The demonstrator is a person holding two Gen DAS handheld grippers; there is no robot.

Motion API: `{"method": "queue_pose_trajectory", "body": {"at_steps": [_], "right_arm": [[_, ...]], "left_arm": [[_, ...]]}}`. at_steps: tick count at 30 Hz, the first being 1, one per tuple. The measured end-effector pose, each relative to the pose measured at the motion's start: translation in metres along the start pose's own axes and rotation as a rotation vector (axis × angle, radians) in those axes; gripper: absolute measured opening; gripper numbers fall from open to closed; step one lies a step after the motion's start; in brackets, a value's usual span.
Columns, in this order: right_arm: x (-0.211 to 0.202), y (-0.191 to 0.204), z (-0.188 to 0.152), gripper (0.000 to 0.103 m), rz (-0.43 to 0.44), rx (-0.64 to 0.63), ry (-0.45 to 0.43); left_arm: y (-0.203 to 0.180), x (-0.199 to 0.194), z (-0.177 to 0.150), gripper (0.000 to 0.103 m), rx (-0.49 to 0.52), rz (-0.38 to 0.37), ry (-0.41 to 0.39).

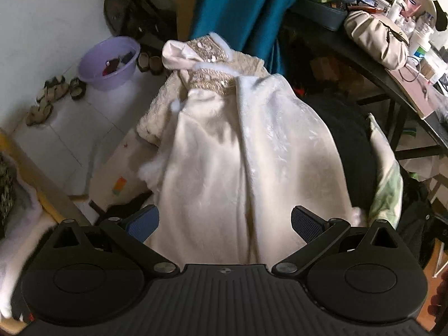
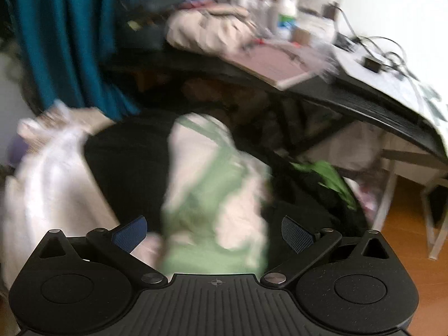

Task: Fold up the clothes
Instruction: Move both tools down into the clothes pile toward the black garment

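Observation:
A cream-white fluffy garment with a sequined band near its top lies spread lengthwise in the left wrist view. My left gripper is open above its near hem and holds nothing. In the blurred right wrist view, a green and white cloth lies on a black cloth. My right gripper is open over its near end and holds nothing. The white garment also shows at the left of the right wrist view.
A purple basin and shoes sit on the white floor at the left. A teal curtain hangs behind. A cluttered black desk with a beige bag stands at the right. The desk also shows in the right wrist view.

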State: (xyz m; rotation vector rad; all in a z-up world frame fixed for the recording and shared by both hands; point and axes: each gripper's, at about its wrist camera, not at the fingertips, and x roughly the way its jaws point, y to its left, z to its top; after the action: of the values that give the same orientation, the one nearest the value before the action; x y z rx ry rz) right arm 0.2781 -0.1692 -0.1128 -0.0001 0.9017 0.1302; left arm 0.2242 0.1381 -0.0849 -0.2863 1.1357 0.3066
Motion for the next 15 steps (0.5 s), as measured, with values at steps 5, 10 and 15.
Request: {"method": "queue_pose_trajectory", "body": {"at_steps": [5, 10, 15], "right_arm": [[0.025, 0.046, 0.012, 0.102, 0.198, -0.094, -0.105], [0.076, 0.111, 0.037, 0.102, 0.311, -0.179, -0.146], [0.142, 0.167, 0.048, 0.085, 0.285, -0.251, -0.009]], "left_arm": [[0.03, 0.008, 0.014, 0.102, 0.014, 0.047, -0.002], [0.07, 0.013, 0.018, 0.102, -0.044, 0.062, 0.01], [0.089, 0.027, 0.006, 0.102, -0.044, 0.062, 0.087]]}}
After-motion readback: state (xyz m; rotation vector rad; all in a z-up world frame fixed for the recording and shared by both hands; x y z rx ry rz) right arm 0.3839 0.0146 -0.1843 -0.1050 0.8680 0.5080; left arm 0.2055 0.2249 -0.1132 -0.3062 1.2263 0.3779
